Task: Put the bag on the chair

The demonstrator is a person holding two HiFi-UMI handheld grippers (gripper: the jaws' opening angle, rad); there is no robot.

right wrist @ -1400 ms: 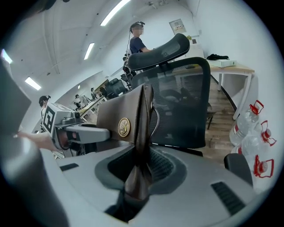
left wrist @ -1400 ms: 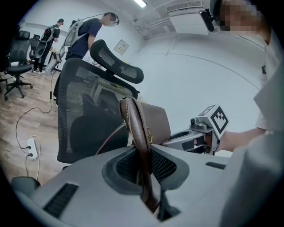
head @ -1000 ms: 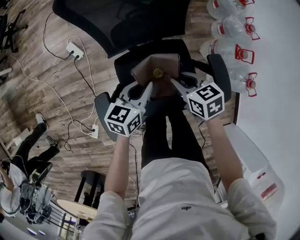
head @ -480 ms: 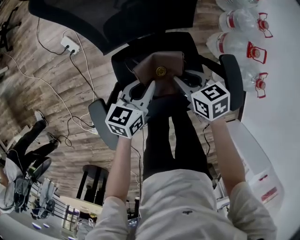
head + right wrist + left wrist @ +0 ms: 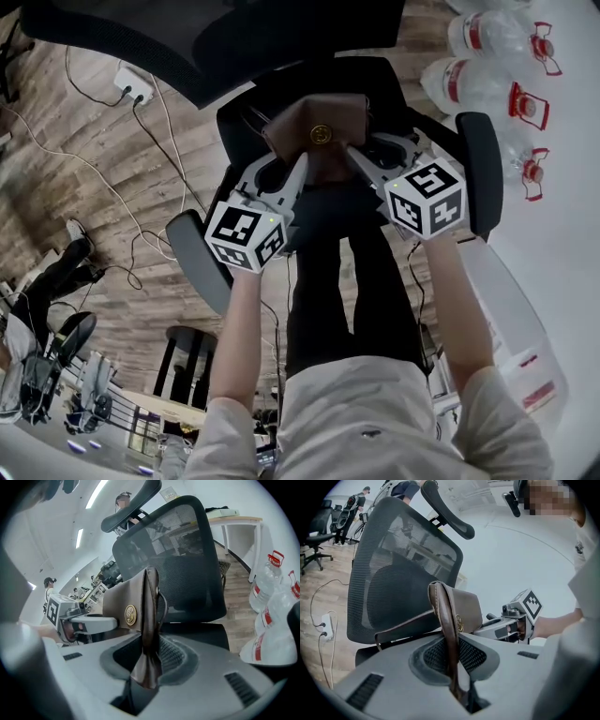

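1. Left gripper [image 5: 460, 693] clamps the bag's [image 5: 317, 131] edge; right gripper [image 5: 143, 681], jaws just opening, still pinches the other edge.
2. Bag hangs over the chair [image 5: 375, 89].
3. An uneven release could tip it off.

Brown bag [image 5: 291, 141] with gold round emblem [image 5: 321, 134]; black mesh chair [image 5: 187, 42]; brown wood-grain floor [image 5: 84, 216]; clear bottles [image 5: 487, 80], red labels and handles; marker cubes [image 5: 246, 234] black-and-white squares; white shirt [image 5: 356, 412], black trousers [image 5: 319, 281]
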